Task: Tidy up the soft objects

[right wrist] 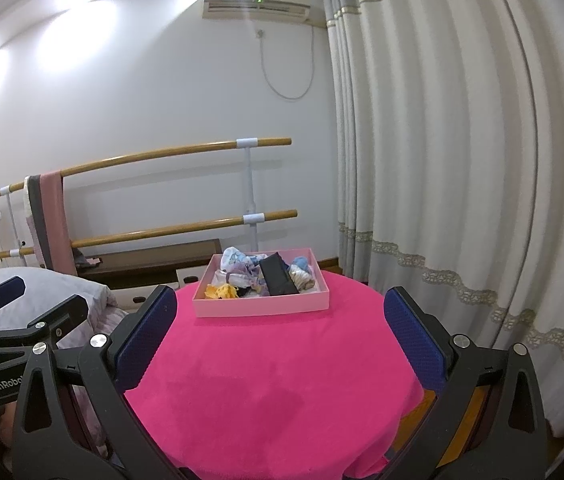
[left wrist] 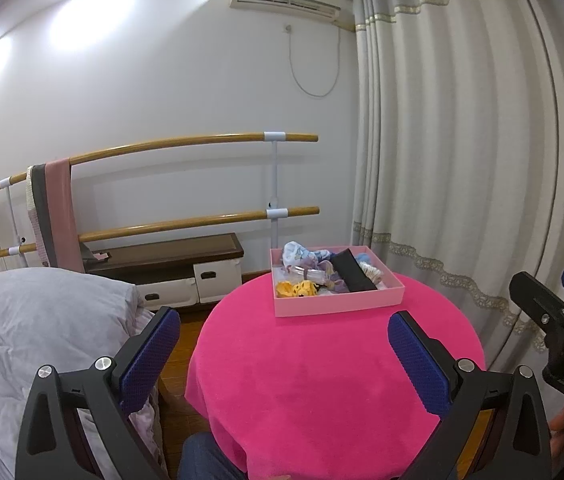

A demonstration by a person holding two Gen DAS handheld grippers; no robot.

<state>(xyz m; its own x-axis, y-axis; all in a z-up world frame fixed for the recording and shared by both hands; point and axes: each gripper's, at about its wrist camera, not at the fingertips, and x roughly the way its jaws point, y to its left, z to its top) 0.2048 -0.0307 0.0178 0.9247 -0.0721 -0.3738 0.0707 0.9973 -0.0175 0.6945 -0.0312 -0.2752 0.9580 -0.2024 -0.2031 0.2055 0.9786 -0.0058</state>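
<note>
While both grippers hang above the near edge of the round table draped in a bright magenta fleece cloth (left wrist: 322,360), the shallow pale-pink rectangular cardboard box (left wrist: 338,304) sits on the far part of that cloth, well apart from either set of fingers. Its low walls hold a jumble of small soft things: a crumpled white-and-pale-blue printed cloth (left wrist: 302,254) at the back left corner, a yellow-orange plush piece with dark spots (left wrist: 298,289) at the front left, a flat black fabric pouch (left wrist: 352,272) lying diagonally across the middle, a lilac fabric piece (left wrist: 332,276) just left of the pouch, a small light-blue soft item (left wrist: 363,258) at the back right, and a pale ruffled scrunchie-like ring (left wrist: 372,270) beside the pouch's right edge. The items overlap, so their exact shapes are hard to tell. The left gripper (left wrist: 284,360) has its jaws spread wide, blue textured pads facing each other with nothing between them. The right gripper (right wrist: 279,344) is likewise spread wide and holds nothing; in its view the same box (right wrist: 261,306) lies straight ahead, centred between its fingers. Behind the table stand a wooden double ballet barre (left wrist: 201,140) with a pink cloth hung over it, a dark-topped low cabinet (left wrist: 169,256), cream pleated curtains (left wrist: 462,140) on the right, and a grey-covered bed (left wrist: 33,320) on the left.
</note>
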